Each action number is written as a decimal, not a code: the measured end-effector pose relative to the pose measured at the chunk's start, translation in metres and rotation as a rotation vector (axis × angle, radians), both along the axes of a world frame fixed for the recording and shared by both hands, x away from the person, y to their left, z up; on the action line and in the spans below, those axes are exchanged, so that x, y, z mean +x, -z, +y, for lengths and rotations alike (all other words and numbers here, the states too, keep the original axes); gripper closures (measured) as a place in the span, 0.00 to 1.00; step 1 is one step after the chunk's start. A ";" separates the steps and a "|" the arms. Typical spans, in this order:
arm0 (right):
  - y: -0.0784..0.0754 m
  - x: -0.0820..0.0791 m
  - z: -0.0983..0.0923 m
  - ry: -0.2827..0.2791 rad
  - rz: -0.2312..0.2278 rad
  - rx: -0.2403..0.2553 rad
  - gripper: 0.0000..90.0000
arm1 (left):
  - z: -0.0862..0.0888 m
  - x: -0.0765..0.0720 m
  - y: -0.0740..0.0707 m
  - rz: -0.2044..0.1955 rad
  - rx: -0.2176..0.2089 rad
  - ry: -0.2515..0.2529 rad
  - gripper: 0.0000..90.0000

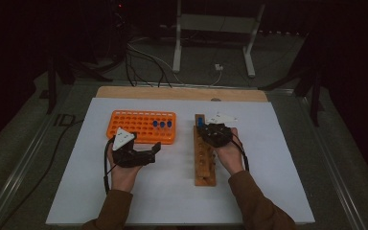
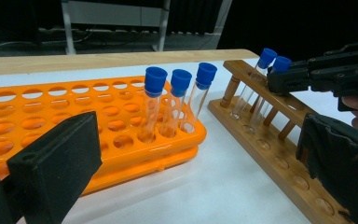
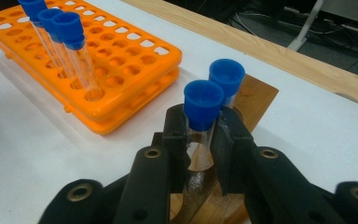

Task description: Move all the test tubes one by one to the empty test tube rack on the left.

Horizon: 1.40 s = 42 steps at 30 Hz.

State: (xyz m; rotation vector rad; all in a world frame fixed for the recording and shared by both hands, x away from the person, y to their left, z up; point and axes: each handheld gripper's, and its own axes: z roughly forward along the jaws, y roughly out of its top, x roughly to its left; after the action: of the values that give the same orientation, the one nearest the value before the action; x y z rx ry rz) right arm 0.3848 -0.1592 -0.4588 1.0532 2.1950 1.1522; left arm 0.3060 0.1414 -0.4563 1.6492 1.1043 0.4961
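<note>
Clamping our right gripper (image 3: 200, 135) on the clear blue-capped test tube (image 3: 201, 112) just under its cap, we steady it upright in the brown wooden rack (image 3: 256, 95) for lifting, while our left gripper (image 2: 191, 158) waits wide open beside the orange plastic rack (image 2: 98, 116).

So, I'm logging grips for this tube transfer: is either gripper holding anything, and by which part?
The right gripper clamps a clear blue-capped test tube on its glass just below the cap. The left gripper is open, holding nothing.

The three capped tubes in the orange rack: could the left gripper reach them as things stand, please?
Probably yes. The left gripper has its fingers open and aimed at the three capped tubes, which stand at the orange rack's near corner with nothing between.
</note>
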 end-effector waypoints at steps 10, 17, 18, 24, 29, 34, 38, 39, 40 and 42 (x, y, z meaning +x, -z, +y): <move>-0.005 -0.005 -0.005 -0.004 -0.003 0.041 0.86 | -0.001 0.000 0.001 0.004 -0.002 0.002 0.01; -0.017 -0.010 -0.009 -0.008 -0.030 0.058 0.86 | -0.001 0.000 0.002 0.001 0.002 0.002 0.01; -0.019 -0.010 -0.009 -0.007 -0.033 0.062 0.86 | -0.001 0.000 0.002 0.001 0.003 0.002 0.01; -0.028 -0.013 -0.014 -0.009 -0.046 0.085 0.86 | -0.001 0.000 0.003 0.005 0.003 0.004 0.01; -0.035 -0.014 -0.014 -0.015 -0.059 0.090 0.86 | -0.002 0.001 0.003 0.007 0.006 0.010 0.01; -0.044 -0.017 -0.015 -0.022 -0.078 0.099 0.86 | -0.003 0.000 0.003 0.007 0.010 0.016 0.01; -0.051 -0.020 -0.016 -0.029 -0.096 0.105 0.86 | -0.004 0.001 0.004 0.007 0.011 0.023 0.01; -0.053 -0.021 -0.016 -0.030 -0.099 0.105 0.86 | -0.004 0.000 0.004 0.008 0.010 0.023 0.01; -0.054 -0.022 -0.016 -0.034 -0.102 0.107 0.86 | -0.005 0.000 0.004 0.007 0.011 0.024 0.01; -0.057 -0.023 -0.015 -0.043 -0.106 0.111 0.86 | -0.005 0.000 0.004 0.005 0.015 0.025 0.01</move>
State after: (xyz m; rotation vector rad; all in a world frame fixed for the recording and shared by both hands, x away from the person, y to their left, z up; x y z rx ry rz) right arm 0.3613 -0.1742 -0.4020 0.9698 2.1021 1.3316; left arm 0.3063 0.1364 -0.4599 1.6762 1.0850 0.4849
